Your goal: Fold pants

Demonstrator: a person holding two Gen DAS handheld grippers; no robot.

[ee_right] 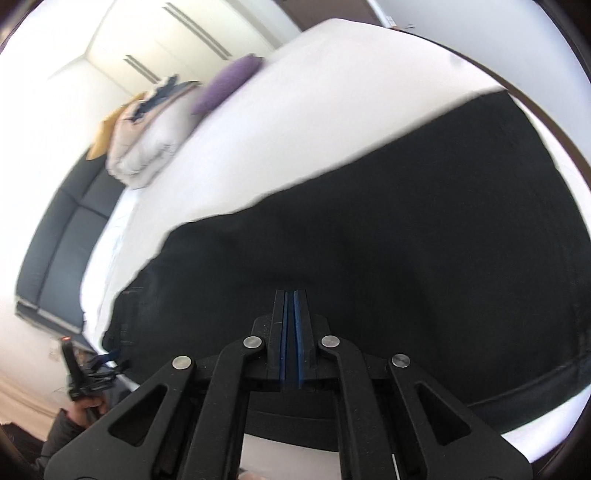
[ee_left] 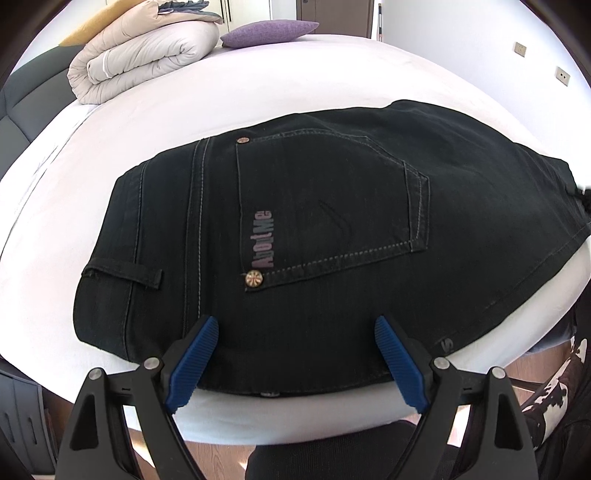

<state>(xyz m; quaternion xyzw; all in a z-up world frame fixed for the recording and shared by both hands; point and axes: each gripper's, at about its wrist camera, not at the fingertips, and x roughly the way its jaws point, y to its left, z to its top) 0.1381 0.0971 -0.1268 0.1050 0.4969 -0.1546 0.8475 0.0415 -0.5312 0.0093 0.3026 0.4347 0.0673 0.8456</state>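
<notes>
Black jeans (ee_left: 332,229) lie folded on the white bed (ee_left: 258,85), back pocket up with pink lettering, waistband to the left. My left gripper (ee_left: 295,328) is open with blue pads (ee_left: 195,354) over the jeans' near edge, holding nothing. In the blurred, tilted right wrist view the jeans (ee_right: 369,240) fill the middle. My right gripper (ee_right: 291,295) has its blue pads pressed together just above the black cloth; I cannot tell whether any cloth is pinched between them.
A rolled beige duvet (ee_left: 144,55) and a purple pillow (ee_left: 269,33) lie at the bed's far end. A dark sofa (ee_left: 22,99) stands to the left. Wood floor (ee_left: 207,458) shows below the bed's near edge. The other hand-held gripper (ee_right: 79,373) shows at lower left.
</notes>
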